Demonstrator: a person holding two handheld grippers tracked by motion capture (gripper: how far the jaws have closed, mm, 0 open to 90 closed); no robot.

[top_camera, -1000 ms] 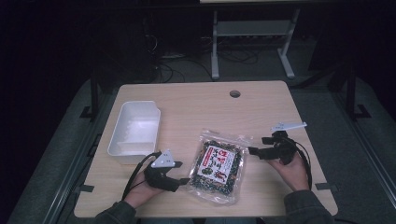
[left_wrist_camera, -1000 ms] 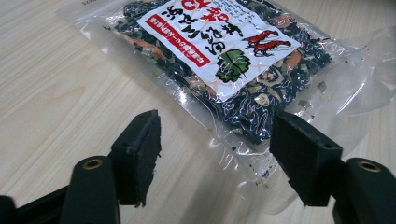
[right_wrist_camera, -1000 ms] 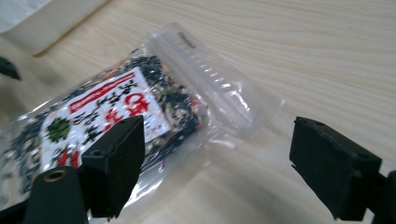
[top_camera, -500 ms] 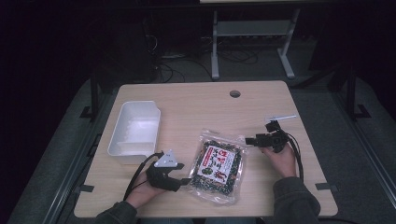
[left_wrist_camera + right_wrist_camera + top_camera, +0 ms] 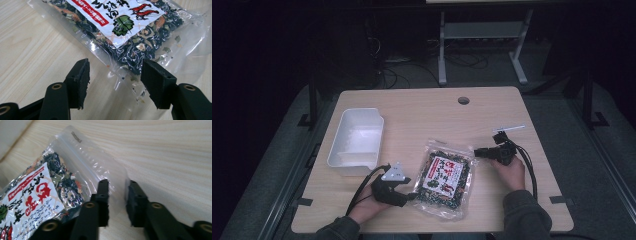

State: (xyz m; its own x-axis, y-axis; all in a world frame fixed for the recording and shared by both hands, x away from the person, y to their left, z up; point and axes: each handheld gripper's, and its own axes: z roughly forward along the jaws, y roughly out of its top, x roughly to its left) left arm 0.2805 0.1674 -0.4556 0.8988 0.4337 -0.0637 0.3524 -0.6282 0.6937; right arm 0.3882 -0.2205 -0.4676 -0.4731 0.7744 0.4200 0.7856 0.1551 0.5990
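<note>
Bag: the clear packet of dried seaweed mix point(image 5: 444, 178) lies flat on the table point(image 5: 422, 115), just right of the white tray point(image 5: 356, 141) and apart from it.
Left gripper: sits at the packet's lower-left corner point(image 5: 411, 196), jaws standing well apart; in the left gripper view the packet's clear edge point(image 5: 117, 80) lies in the gap between them, and neither pad presses on it.
Right gripper: at the packet's upper-right corner point(image 5: 478, 152), jaws have just been closing. In the right gripper view point(image 5: 117, 202) a narrow gap is left, with the clear sealed corner point(image 5: 100, 167) between them. I cannot tell whether the pads pinch the film yet.
Risk one: that corner is thin, slick film. A shallow bite could let it slip out as soon as the hand lifts.
Risk two: with the left jaws wide and nothing clamped, a one-sided lift would leave the packet hanging from one corner, its loose contents sliding to the low end.
Risk three: a packet dangling like that could catch the tray's rim on the way over rather than drop inside.
Watch for: the film creasing between the right pads, which would signal a true hold.
</note>
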